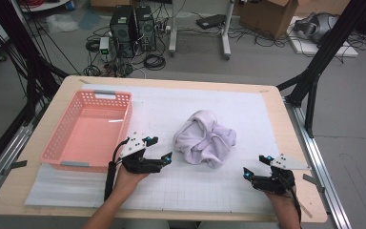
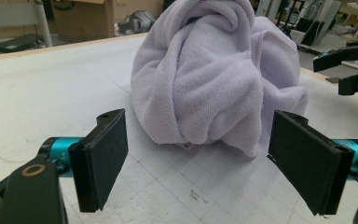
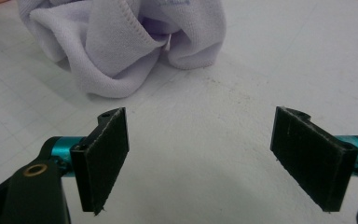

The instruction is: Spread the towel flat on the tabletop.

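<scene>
Left gripper [image 1: 158, 149]: jaws spread, facing crumpled lilac terry towel [image 1: 204, 139] to grasp | right gripper [image 1: 256, 167]: jaws spread, flanking opposite side | pink slotted plastic basket [image 1: 66, 136]: near, likely destination

Empty pink basket [image 1: 88, 131] on white mat [image 1: 248, 109], computer towers [image 1: 133, 28], cardboard box [image 1: 269, 16] behind

Lilac towel [image 1: 204, 138], pink basket [image 1: 57, 143], gridded white mat [image 1: 248, 114]

Crumpled lilac towel [image 2: 214, 79] between parted jaws
</scene>
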{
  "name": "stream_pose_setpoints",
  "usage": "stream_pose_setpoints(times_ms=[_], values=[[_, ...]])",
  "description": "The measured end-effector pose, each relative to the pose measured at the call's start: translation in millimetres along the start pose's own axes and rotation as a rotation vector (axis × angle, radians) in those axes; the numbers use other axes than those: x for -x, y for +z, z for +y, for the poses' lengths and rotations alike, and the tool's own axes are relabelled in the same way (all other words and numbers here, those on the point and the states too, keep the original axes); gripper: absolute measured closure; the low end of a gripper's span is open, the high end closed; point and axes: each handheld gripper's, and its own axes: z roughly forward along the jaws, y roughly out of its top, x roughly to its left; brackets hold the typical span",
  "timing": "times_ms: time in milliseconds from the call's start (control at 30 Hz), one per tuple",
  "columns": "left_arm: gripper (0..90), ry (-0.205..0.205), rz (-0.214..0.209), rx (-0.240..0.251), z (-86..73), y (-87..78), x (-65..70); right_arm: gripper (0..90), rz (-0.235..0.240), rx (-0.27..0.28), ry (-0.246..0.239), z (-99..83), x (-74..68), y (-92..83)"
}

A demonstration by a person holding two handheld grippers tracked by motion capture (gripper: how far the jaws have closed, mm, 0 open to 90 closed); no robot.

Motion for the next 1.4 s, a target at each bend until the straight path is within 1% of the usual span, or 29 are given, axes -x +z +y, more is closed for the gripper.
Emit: stream_pose_setpoints(times_ms=[200,233,300,333,400,433,467,567,633,667,700,733,833,867,933,967,1000,1033,1067,1100,1133,1167,1200,1233,1267,1300,1333,1367,1400], values=[[20.9,-0.010,-0.010,-0.005,-0.1,0.5,0.3,18.3,0.002,-0.005,0.004,0.7,-1.2,3.8],[23.7,-0.010,-0.013,-0.008,0.0,0.2,0.6,18.3,0.002,-0.009,0.012,1.1,-1.2,5.3],[31.3,-0.015,-0.046,-0.013,-0.2,-0.4,1.2,18.3,-0.006,-0.009,0.020,1.9,-0.2,7.2],[31.3,-0.004,-0.054,-0.020,-0.2,-0.6,1.2,18.3,-0.006,-0.009,0.020,1.9,-0.2,7.2],[31.0,-0.002,-0.042,-0.025,-0.8,-0.4,2.9,18.4,-0.019,-0.005,0.018,3.5,1.1,8.5],[30.9,-0.006,-0.047,-0.030,-1.0,-0.8,3.3,18.8,-0.023,-0.004,0.016,4.4,1.9,9.4],[30.9,-0.006,-0.048,-0.032,-1.1,-0.9,3.7,23.0,-0.031,-0.007,0.026,6.1,2.8,11.4],[31.0,-0.007,-0.050,-0.035,-1.6,0.2,5.6,25.3,-0.033,-0.014,0.026,8.3,5.1,16.6],[31.1,-0.009,-0.052,-0.040,-0.4,2.3,5.6,31.1,0.008,-0.029,0.042,13.0,7.6,27.2],[31.1,-0.010,-0.057,-0.042,0.9,3.5,5.5,31.1,0.008,-0.029,0.042,13.0,7.6,27.2],[31.5,-0.013,-0.057,-0.041,2.5,4.7,5.8,31.6,0.045,-0.045,0.060,18.9,5.2,35.4],[31.5,-0.017,-0.064,-0.036,4.8,7.5,6.5,33.0,0.055,-0.044,0.055,22.2,2.6,38.9],[32.7,-0.035,-0.073,-0.028,4.1,13.1,9.0,33.9,0.072,-0.070,0.043,27.5,-2.0,47.3],[32.9,-0.033,-0.073,-0.030,3.8,17.2,10.4,33.9,0.065,-0.083,0.029,29.4,-2.9,52.6],[33.2,-0.029,-0.070,-0.040,4.9,26.3,12.8,33.9,0.077,-0.097,0.033,33.6,-3.0,63.9],[33.1,-0.039,-0.079,-0.053,8.7,36.7,15.1,35.5,0.078,-0.131,-0.015,39.5,-8.2,75.9],[33.1,-0.039,-0.079,-0.053,8.7,36.7,15.1,37.1,0.082,-0.154,-0.040,41.5,-11.3,82.3],[33.2,-0.027,-0.082,-0.067,13.4,47.7,18.0,40.9,0.096,-0.167,-0.054,42.8,-14.0,88.3],[33.2,-0.027,-0.082,-0.067,13.4,47.7,18.0,46.9,0.109,-0.177,-0.072,43.4,-16.2,93.2],[33.3,-0.015,-0.076,-0.089,17.1,58.6,19.7,52.6,0.117,-0.185,-0.079,43.7,-18.7,96.3],[33.4,-0.015,-0.076,-0.089,17.1,58.6,19.7,60.5,0.124,-0.181,-0.081,43.9,-20.6,98.0],[34.2,-0.012,-0.074,-0.098,18.5,63.4,20.1,73.4,0.147,-0.174,-0.075,44.2,-22.0,98.8],[34.2,-0.010,-0.066,-0.105,19.4,67.7,20.5,73.4,0.147,-0.174,-0.075,44.2,-22.0,98.8],[43.1,-0.008,-0.060,-0.108,19.9,71.0,21.0,82.5,0.173,-0.170,-0.083,44.0,-26.2,98.5],[53.1,0.001,-0.053,-0.106,19.3,73.0,21.0,83.7,0.173,-0.171,-0.086,43.7,-27.8,97.1],[63.2,0.015,-0.033,-0.125,17.6,74.5,20.1,84.2,0.178,-0.168,-0.091,43.4,-27.4,94.8],[72.3,0.015,-0.033,-0.125,17.6,74.5,20.1,84.5,0.189,-0.168,-0.074,43.3,-27.1,90.6],[76.0,0.019,-0.030,-0.136,17.2,73.9,19.1,84.6,0.191,-0.156,-0.080,42.7,-26.3,84.9],[76.0,0.021,-0.027,-0.142,17.5,72.6,18.2,84.6,0.191,-0.156,-0.080,42.7,-26.3,84.9]])
